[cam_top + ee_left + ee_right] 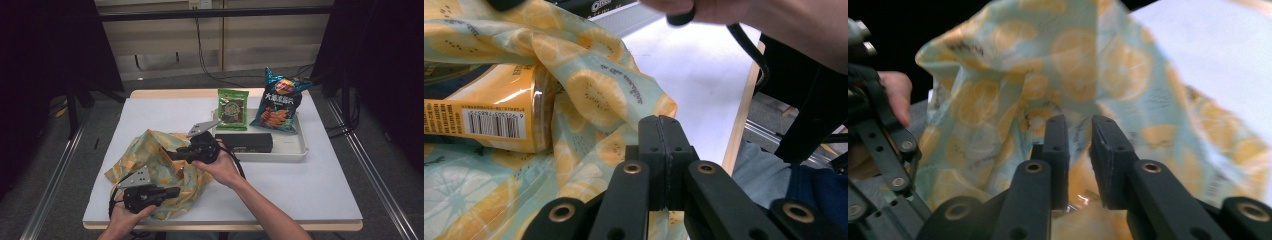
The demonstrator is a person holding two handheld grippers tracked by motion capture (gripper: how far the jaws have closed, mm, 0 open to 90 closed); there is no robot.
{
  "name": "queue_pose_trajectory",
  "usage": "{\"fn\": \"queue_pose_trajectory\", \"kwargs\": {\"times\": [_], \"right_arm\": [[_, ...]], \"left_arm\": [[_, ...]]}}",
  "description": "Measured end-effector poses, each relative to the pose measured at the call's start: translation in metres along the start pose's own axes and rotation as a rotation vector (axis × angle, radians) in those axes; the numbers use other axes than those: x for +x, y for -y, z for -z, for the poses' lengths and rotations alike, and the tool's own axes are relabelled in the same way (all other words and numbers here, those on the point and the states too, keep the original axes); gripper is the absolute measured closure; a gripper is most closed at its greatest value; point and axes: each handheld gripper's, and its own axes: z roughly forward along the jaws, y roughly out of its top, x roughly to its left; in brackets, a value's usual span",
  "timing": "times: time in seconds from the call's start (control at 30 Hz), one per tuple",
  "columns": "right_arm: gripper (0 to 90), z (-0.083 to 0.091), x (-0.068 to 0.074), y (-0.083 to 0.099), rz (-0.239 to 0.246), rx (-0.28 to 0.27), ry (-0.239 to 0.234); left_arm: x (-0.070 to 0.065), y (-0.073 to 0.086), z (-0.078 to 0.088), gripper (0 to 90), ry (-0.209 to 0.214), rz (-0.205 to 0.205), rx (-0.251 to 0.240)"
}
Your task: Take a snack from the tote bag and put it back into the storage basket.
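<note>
Currently, the lemon-print cloth bag (160, 170) lies on the near left part of the white counter (300, 185), with a yellow packet (489, 112) lying inside its opening. Your left gripper (172, 191) has its fingers (650, 150) pressed together on the bag's near edge, the cloth running in beneath them. Your right gripper (170, 152) holds the bag's far edge raised, its fingers (1055, 145) narrowly apart with cloth between them. Beyond, a white tray (295, 150) carries a black box (245, 142), a green packet (232, 110) and a blue crisp bag (277, 102).
</note>
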Motion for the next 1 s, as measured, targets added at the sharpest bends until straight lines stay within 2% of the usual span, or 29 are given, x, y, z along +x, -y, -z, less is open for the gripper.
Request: {"fn": "queue_pose_trajectory", "kwargs": {"times": [0.2, 0.33, 0.4, 0.47, 0.6, 0.7, 0.8, 0.87, 1.0], "right_arm": [[80.0, -0.028, -0.001, 0.003, -0.027, 0.033, -0.057], [78.2, -0.046, -0.002, 0.005, -0.016, 0.081, -0.059], [76.7, -0.051, -0.006, 0.005, -0.023, 0.095, -0.030], [73.7, -0.051, -0.009, 0.004, -0.025, 0.080, -0.022], [62.8, -0.051, -0.017, 0.000, -0.025, 0.062, 0.053], [55.0, -0.052, -0.024, -0.001, -0.038, 0.083, 0.098], [47.0, -0.057, -0.032, 0.001, -0.067, 0.095, 0.097], [42.7, -0.061, -0.033, 0.000, -0.063, 0.098, 0.093], [32.1, -0.071, -0.037, -0.002, -0.075, 0.147, 0.082]], "left_arm": [[0.001, 0.000, 0.000, 89.3, -0.001, -0.009, 0.006], [0.000, 0.000, 0.000, 87.8, 0.009, 0.000, -0.006], [0.000, 0.000, 0.000, 86.7, 0.009, -0.002, -0.003], [0.000, 0.000, -0.001, 85.3, 0.006, -0.003, 0.001], [0.001, 0.000, 0.000, 81.2, -0.001, 0.001, -0.008], [0.002, 0.000, 0.001, 77.4, -0.009, 0.006, -0.012], [0.002, 0.000, 0.002, 73.5, -0.022, 0.002, -0.011], [0.002, 0.000, 0.001, 68.7, -0.027, 0.008, -0.010], [0.001, 0.000, 0.002, 62.4, -0.046, 0.011, -0.012]]}}
